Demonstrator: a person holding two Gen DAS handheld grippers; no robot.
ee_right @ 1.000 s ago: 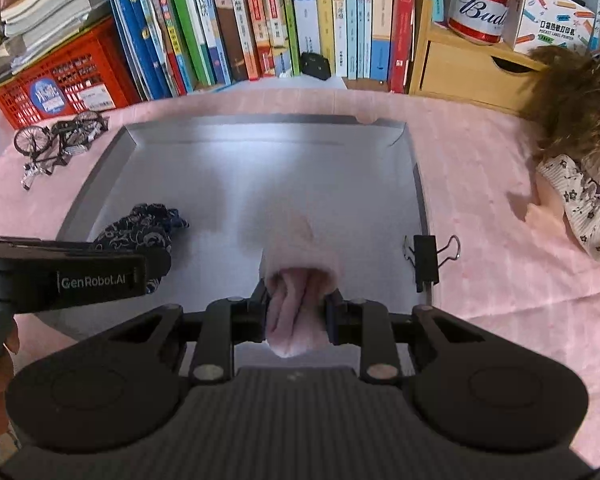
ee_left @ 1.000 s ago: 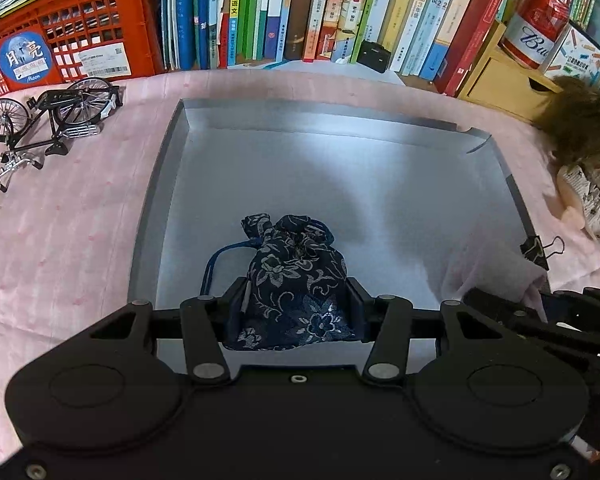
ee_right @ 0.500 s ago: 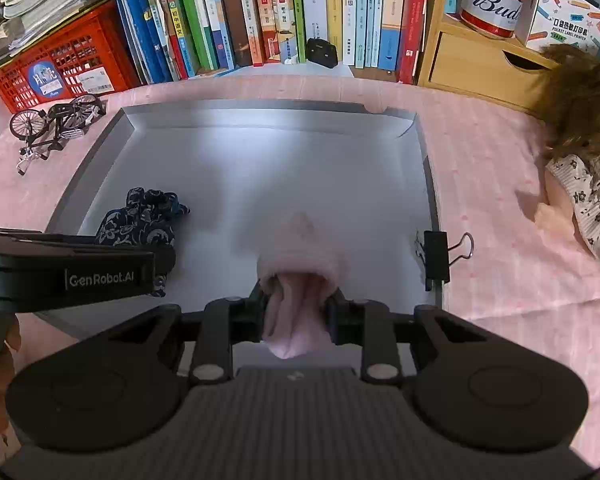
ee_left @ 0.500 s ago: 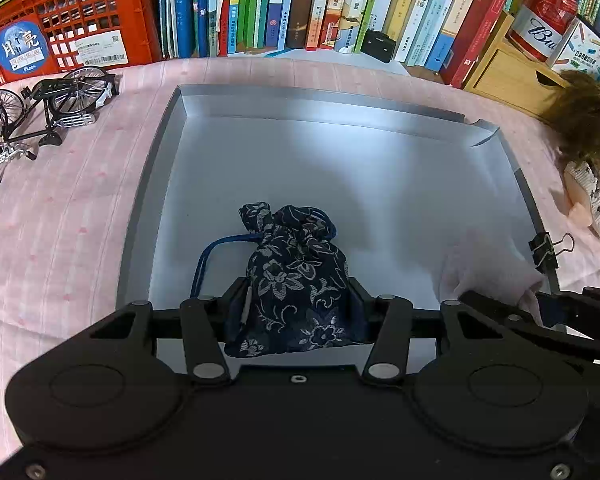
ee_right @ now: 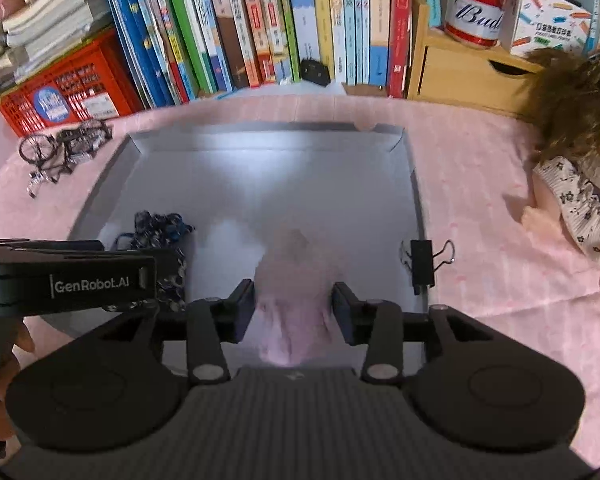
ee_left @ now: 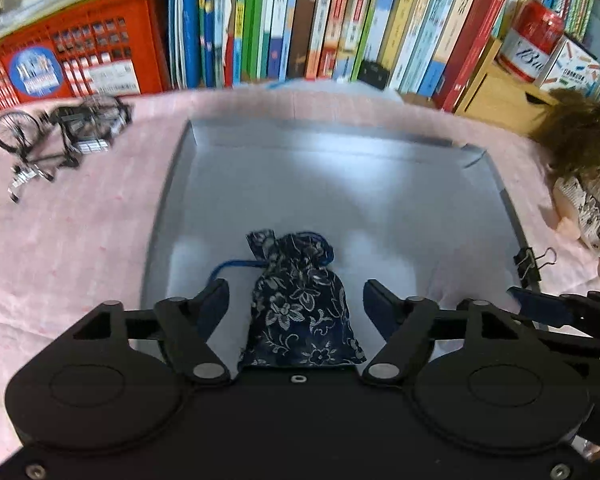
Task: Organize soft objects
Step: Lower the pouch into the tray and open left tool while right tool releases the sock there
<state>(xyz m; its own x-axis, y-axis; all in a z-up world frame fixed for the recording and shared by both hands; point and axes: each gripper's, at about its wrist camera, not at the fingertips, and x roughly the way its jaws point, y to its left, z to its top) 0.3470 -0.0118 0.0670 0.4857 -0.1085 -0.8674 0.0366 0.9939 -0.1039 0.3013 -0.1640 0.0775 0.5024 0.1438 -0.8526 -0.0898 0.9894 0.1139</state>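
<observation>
Left wrist view: the left tool [ee_left: 296,300] hangs over the near part of a grey tray [ee_left: 172,200], its jaws opening. A dark blue floral pouch [ee_left: 300,312] lies between them on the tray floor, with a gap on each side, so neither pad presses it. A blue cord [ee_left: 228,266] trails from its neck toward the left finger.

Right wrist view: the right tool [ee_right: 294,300] is beside it over the same tray, its jaws also opening. A blurred pale pink soft item [ee_right: 292,300] sits between the pads and no longer looks pinched. The left tool's body crosses the lower left edge, with the pouch [ee_right: 160,232] behind it.

A black binder clip [ee_right: 422,262] sits on the tray's right rim. The tray rests on a pink cloth [ee_right: 480,184]. A toy bicycle [ee_left: 56,136] lies on the cloth left of the tray and a doll [ee_right: 572,184] lies to the right. Books [ee_left: 320,20] stand along the back.
</observation>
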